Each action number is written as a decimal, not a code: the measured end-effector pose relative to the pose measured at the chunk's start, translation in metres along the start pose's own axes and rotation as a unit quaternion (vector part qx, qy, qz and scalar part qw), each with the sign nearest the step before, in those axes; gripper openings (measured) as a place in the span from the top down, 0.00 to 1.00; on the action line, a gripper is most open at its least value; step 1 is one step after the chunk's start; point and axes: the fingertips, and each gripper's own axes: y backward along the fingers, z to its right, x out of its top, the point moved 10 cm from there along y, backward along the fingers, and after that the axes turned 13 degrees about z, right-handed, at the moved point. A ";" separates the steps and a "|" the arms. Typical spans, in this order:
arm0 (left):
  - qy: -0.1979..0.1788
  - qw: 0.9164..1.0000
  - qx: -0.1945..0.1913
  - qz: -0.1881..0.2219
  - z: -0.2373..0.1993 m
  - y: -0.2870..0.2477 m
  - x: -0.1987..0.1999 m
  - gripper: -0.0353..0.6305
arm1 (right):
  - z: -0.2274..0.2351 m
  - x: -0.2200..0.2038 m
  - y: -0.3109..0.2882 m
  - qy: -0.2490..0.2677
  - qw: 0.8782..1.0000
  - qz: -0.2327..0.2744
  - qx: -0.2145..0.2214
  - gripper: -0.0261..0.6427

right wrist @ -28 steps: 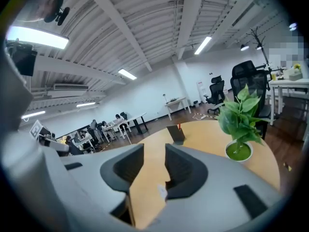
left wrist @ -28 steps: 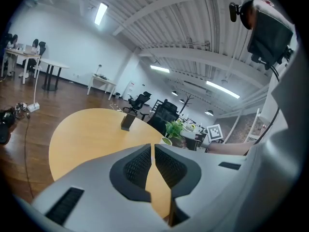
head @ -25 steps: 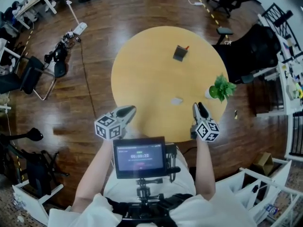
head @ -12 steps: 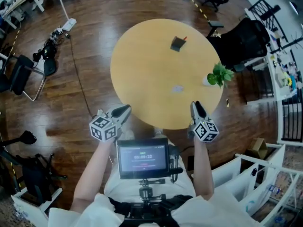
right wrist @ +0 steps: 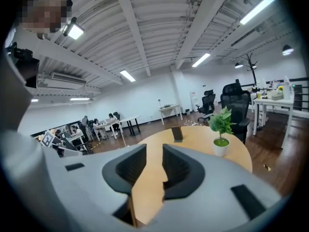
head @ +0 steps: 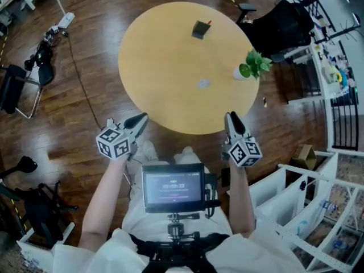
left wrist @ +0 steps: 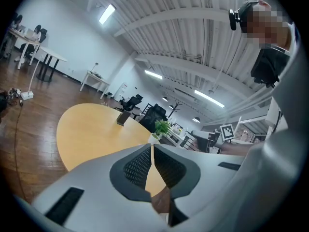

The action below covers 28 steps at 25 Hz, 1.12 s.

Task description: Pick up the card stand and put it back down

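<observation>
A dark upright card stand with a red bit on top sits at the far side of the round yellow table; it also shows in the left gripper view and the right gripper view. Both grippers hang off the near edge of the table, over the floor. My left gripper is shut and holds nothing. My right gripper is open with an empty gap; its jaws have just been closing.
A small potted plant stands at the table's right edge, and a small pale piece lies mid-table. Black office chairs are behind the table to the right, white shelving near right, chairs and cables on the left floor.
Both grippers have drawn back from the table's near edge toward the person. The table now sits higher and farther off in the head view. Nothing was picked up.
</observation>
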 end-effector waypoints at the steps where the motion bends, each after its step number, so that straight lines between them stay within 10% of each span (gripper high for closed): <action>1: -0.001 1.000 0.000 0.001 0.004 0.001 -0.001 0.93 | -0.003 -0.001 0.002 0.012 1.000 -0.002 0.024 0.79; 11: 0.005 0.999 0.032 0.026 0.081 -0.010 -0.007 0.93 | 0.003 0.025 0.050 0.101 0.977 -0.032 0.185 0.79; 21: -0.051 0.998 0.025 0.031 0.160 -0.028 -0.018 0.93 | 0.062 0.054 0.148 0.031 0.993 0.047 0.101 0.82; 28: -0.053 0.998 0.038 0.021 0.209 -0.007 -0.046 0.93 | 0.054 0.042 0.203 0.090 0.980 0.015 0.179 0.83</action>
